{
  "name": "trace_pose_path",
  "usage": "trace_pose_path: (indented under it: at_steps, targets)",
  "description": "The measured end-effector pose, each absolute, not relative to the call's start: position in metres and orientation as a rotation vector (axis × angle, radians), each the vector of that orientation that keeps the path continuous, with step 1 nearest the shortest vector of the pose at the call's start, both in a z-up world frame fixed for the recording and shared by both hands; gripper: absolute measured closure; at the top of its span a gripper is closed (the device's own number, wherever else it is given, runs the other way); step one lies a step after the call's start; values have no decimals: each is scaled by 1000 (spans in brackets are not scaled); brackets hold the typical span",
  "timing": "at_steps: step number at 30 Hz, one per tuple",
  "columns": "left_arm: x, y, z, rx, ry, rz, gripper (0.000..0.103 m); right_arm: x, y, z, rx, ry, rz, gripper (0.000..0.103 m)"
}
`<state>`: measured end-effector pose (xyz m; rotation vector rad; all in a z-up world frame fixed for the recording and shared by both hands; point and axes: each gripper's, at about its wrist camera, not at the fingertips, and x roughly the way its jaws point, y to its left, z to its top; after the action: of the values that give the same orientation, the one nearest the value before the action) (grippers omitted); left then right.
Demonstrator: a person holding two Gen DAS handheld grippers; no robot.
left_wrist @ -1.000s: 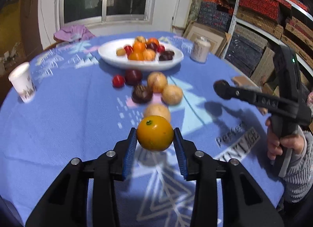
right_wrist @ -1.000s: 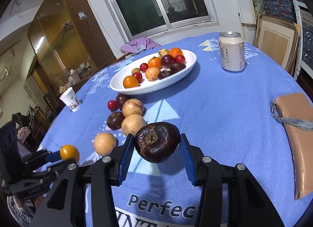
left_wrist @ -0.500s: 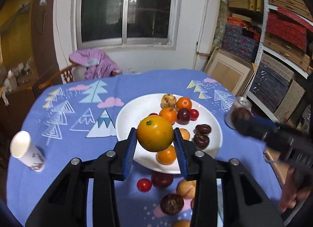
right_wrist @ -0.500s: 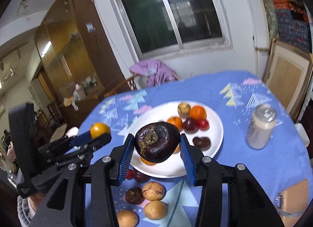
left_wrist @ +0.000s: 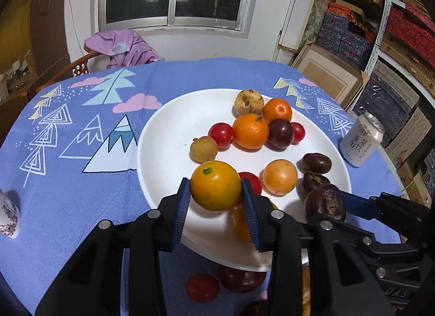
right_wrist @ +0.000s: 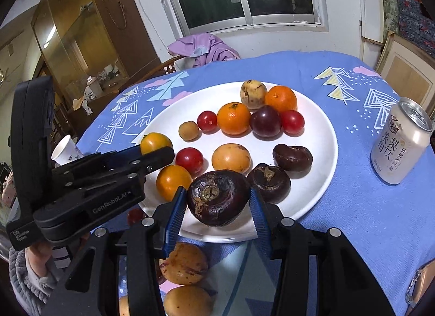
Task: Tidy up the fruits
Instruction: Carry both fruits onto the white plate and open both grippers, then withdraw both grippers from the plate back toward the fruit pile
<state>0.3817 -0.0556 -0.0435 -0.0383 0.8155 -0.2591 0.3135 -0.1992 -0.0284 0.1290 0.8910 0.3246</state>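
Observation:
My left gripper (left_wrist: 215,201) is shut on a yellow-orange citrus fruit (left_wrist: 215,185), held over the near left part of the white plate (left_wrist: 168,136). My right gripper (right_wrist: 218,207) is shut on a dark brown wrinkled fruit (right_wrist: 218,196) above the plate's near rim (right_wrist: 320,180). The left gripper (right_wrist: 152,150) shows at the left of the right wrist view, and the right gripper (left_wrist: 330,207) with its dark fruit (left_wrist: 325,201) shows at the right of the left wrist view. Several oranges, red and dark fruits lie on the plate.
A drink can (right_wrist: 402,141) stands right of the plate. A paper cup (right_wrist: 66,150) stands at the table's left. Tan fruits (right_wrist: 183,264) and a red one (left_wrist: 202,287) lie on the blue cloth near the plate's front rim. A chair with purple cloth (left_wrist: 122,46) is behind.
Both grippers have carried their fruits forward from the near cloth to above the plate, which now fills both views. Neither grip has changed.

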Motion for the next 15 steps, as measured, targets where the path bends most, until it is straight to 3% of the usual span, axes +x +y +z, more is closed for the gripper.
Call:
trace_pose_path:
  at_steps: [6,11,15]
  targets:
    - [386,-50,-48,-57,825,-254,65,314,-205,-27,146,889,311,52]
    - [376,-47,-35,-59,790,-245,42,305,-221,-7,214,844,312,43]
    - [360,-30,-11,-106,737,-224,32,280,-233,17,260,784,337,38]
